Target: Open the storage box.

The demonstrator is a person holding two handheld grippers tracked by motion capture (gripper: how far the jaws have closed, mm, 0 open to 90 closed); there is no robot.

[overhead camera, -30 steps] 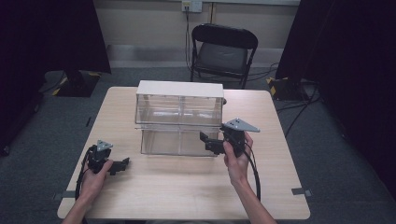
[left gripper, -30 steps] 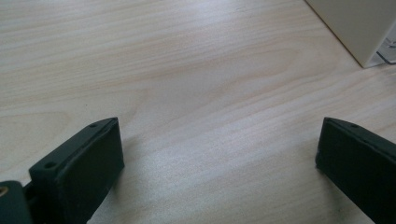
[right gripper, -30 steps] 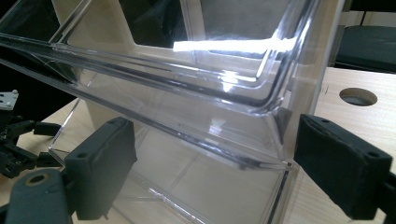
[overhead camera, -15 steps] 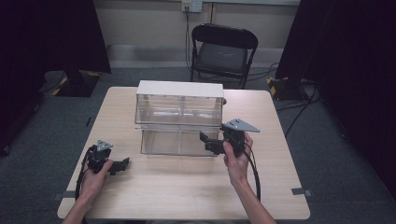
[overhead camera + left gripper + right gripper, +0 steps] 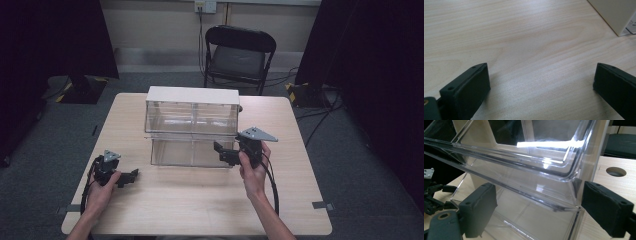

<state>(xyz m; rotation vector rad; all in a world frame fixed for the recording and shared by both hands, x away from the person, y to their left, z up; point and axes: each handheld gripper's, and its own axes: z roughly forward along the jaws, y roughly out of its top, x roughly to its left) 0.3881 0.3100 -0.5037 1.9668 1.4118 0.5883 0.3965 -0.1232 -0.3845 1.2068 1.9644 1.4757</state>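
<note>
On table (image 5: 200, 210): clear drawer cabinet (image 5: 192, 131), centre. Right tongs (image 5: 224, 152) spread wide at lower drawer (image 5: 529, 195) corner, nothing gripped. Left tongs (image 5: 131, 176) spread, idle on wood. Risk: jaw slips off slick plastic; light cabinet slides when pulled, unbraced.

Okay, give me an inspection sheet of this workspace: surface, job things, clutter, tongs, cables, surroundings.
Surface: light wooden table, a round hole near its far right side.
Job's things: clear plastic drawer cabinet with a white top, two tiers; nothing seen inside it.
Clutter: nothing seen.
Tongs: left tongs open, low over bare wood, apart from the cabinet. Right tongs open at the cabinet's lower right front corner; contact cannot be told.
Cables: black cable trails from the right tongs along the forearm; another loops at the left tongs.
Surroundings: black folding chair behind the table, dark curtains at both sides, grey carpet, floor cables at right.
</note>
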